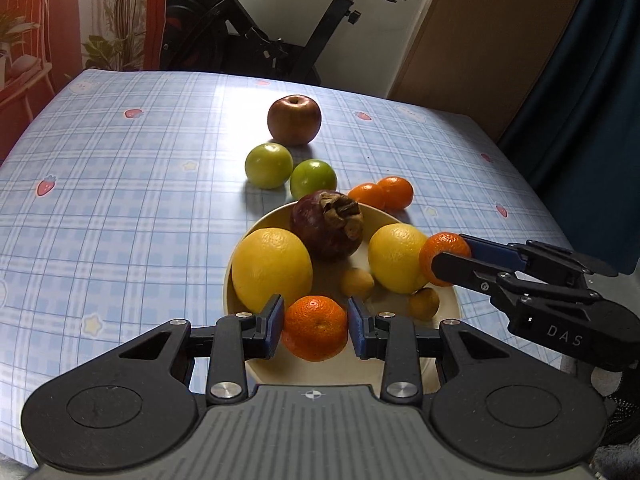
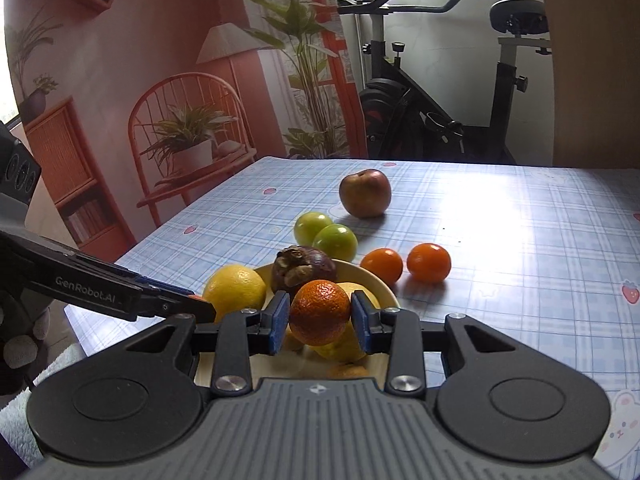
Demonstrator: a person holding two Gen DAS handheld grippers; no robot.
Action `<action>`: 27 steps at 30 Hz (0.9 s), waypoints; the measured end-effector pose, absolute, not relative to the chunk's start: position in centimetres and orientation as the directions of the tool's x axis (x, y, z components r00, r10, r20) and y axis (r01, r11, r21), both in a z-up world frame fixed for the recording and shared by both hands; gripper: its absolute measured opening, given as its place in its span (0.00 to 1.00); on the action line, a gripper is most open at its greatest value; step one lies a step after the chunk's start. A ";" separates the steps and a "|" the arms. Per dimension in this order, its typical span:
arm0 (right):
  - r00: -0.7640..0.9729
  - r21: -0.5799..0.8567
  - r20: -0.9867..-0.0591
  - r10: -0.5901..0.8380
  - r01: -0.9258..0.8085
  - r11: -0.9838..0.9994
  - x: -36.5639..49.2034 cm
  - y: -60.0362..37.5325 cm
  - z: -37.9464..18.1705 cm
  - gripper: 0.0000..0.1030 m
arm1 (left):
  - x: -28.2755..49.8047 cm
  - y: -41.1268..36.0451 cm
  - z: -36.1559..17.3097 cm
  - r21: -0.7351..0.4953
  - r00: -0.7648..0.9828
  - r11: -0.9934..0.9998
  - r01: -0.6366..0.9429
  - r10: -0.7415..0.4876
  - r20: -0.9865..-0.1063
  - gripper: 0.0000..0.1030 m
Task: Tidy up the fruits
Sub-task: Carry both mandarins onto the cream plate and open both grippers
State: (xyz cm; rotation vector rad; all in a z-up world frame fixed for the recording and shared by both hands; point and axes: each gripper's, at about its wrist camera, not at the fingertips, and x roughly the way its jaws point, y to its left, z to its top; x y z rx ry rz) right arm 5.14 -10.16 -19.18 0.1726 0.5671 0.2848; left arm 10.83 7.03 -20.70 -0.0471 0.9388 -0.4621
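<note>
Now each tongs pinches 1 tangerine, left (image 1: 316, 322) and right (image 2: 320, 316), above the plate (image 1: 444, 300) holding 2 lemons (image 1: 272, 268), a mangosteen (image 1: 326, 224)

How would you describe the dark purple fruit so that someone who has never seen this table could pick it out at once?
Start at the blue checked tablecloth and find the cream plate near its front edge. At the plate's far side, between two yellow citrus fruits, sits the dark purple fruit. It alone has a dull maroon skin and a dried brown leafy cap; its neighbours are yellow, orange or green.
</note>
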 end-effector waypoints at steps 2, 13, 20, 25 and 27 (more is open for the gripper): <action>0.797 0.231 -0.512 0.319 -0.230 0.945 5.4 -9.6 -19.3 0.35 | 10.6 7.3 -20.9 -0.231 0.500 0.903 0.363 -0.398 -0.769 0.35; 0.741 0.174 -0.562 0.368 -0.329 0.928 7.0 -7.0 -21.4 0.35 | 10.9 8.1 -22.2 -0.206 0.500 0.914 0.349 -0.367 -0.784 0.35; 0.740 0.127 -0.559 0.373 -0.368 0.921 8.4 -6.4 -21.5 0.35 | 12.0 8.4 -22.8 -0.212 0.497 0.917 0.338 -0.365 -0.787 0.35; 0.733 0.079 -0.563 0.382 -0.412 0.908 8.7 -5.4 -21.8 0.35 | 12.8 8.6 -22.7 -0.225 0.503 0.918 0.328 -0.371 -0.780 0.32; 0.729 0.058 -0.571 0.378 -0.424 0.904 8.9 -4.9 -21.9 0.35 | 12.9 8.8 -22.7 -0.234 0.499 0.915 0.329 -0.379 -0.779 0.32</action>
